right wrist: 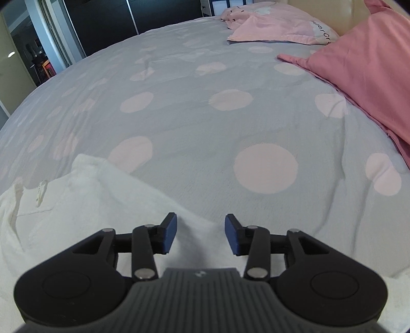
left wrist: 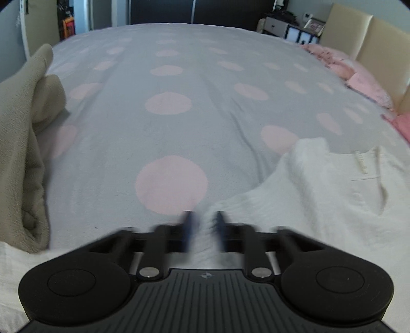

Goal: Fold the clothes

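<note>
A white garment (left wrist: 320, 199) with a chest pocket lies on the grey bedspread with pink dots (left wrist: 179, 115). Its left edge runs under my left gripper (left wrist: 204, 225). The fingers are motion-blurred and stand a narrow gap apart, with white fabric showing in the gap. In the right wrist view the same white garment (right wrist: 77, 205) fills the lower left. My right gripper (right wrist: 201, 234) is open over its right edge, and its blue pads (right wrist: 170, 231) hold nothing. The fabric beneath both grippers is partly hidden by their bodies.
A beige garment (left wrist: 18, 133) is bunched at the left side of the bed. Pink pillows (right wrist: 358, 76) and pink bedding (left wrist: 358, 79) lie at the right, near the cream headboard (left wrist: 371, 38). Dark wardrobe doors (left wrist: 192, 10) stand beyond the far edge.
</note>
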Demonstrator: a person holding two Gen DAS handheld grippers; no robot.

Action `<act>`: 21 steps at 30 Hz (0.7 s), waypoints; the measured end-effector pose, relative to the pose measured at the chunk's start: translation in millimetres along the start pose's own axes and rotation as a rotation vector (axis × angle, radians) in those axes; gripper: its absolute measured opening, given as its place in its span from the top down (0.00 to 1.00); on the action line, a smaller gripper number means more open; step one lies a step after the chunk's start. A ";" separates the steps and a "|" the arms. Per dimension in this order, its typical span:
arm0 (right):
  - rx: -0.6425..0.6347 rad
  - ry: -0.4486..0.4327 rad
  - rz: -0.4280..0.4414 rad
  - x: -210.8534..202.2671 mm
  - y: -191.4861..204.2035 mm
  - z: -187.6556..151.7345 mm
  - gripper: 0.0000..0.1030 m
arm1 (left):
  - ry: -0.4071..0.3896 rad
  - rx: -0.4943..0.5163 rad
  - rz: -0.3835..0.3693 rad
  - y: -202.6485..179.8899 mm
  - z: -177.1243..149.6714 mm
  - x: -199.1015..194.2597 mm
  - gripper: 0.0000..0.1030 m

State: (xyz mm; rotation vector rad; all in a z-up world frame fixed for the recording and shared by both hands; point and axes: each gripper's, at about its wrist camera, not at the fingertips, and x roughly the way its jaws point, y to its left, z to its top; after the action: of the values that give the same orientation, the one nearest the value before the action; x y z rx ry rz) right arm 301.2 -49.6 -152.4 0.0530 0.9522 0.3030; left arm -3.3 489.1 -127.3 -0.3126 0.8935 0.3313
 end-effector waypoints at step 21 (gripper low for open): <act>-0.033 -0.017 0.155 3.4 24.5 12.0 0.68 | -0.060 0.020 0.088 -9.8 32.8 -18.3 0.76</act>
State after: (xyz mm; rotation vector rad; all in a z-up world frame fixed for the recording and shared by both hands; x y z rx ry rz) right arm 307.1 -24.2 -143.8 0.0991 0.9277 0.4602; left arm 13.1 490.6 -92.2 -0.2440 0.8522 0.4103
